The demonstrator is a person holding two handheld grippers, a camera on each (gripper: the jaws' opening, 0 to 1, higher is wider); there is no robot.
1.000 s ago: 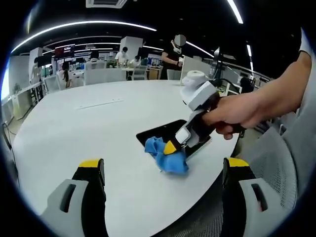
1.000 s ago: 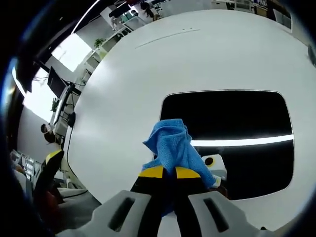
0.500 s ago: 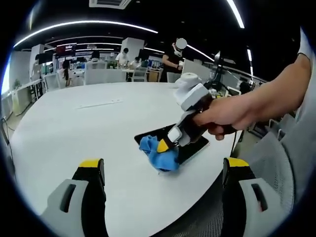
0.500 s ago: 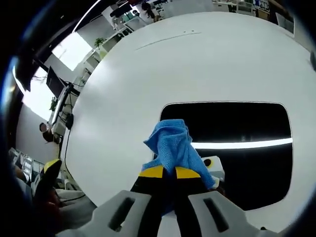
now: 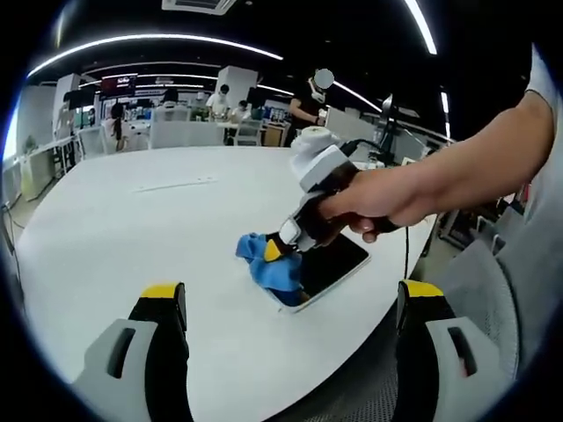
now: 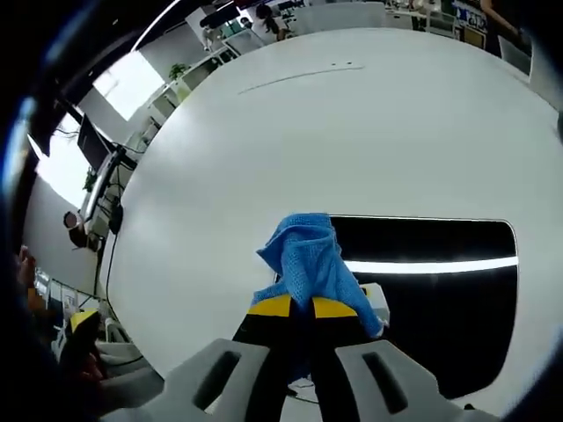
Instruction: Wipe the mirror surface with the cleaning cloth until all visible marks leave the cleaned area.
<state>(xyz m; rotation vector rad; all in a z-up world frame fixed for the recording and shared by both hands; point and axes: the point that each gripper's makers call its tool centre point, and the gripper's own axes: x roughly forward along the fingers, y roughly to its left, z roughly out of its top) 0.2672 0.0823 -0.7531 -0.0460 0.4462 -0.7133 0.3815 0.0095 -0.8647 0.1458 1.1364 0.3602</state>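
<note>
A dark rectangular mirror (image 6: 440, 299) lies flat on the round white table (image 6: 264, 149), reflecting a bright ceiling light strip. My right gripper (image 6: 294, 307) is shut on a blue cleaning cloth (image 6: 310, 259), which hangs over the mirror's left end. In the left gripper view, a person's hand holds the right gripper (image 5: 274, 249) with the cloth (image 5: 269, 267) pressed on the near end of the mirror (image 5: 332, 265). My left gripper (image 5: 290, 303) hovers open above the table's near edge, well apart from the cloth, nothing between its jaws.
The white table (image 5: 132, 211) stretches wide to the left and back. Chairs, desks and several people stand in the office beyond it. A person's arm (image 5: 475, 176) crosses in from the right. A grey mesh chair (image 5: 493, 299) sits beside the table's right edge.
The right gripper with the cloth has slid across the mirror toward its left end. The left gripper has kept its open stance.
</note>
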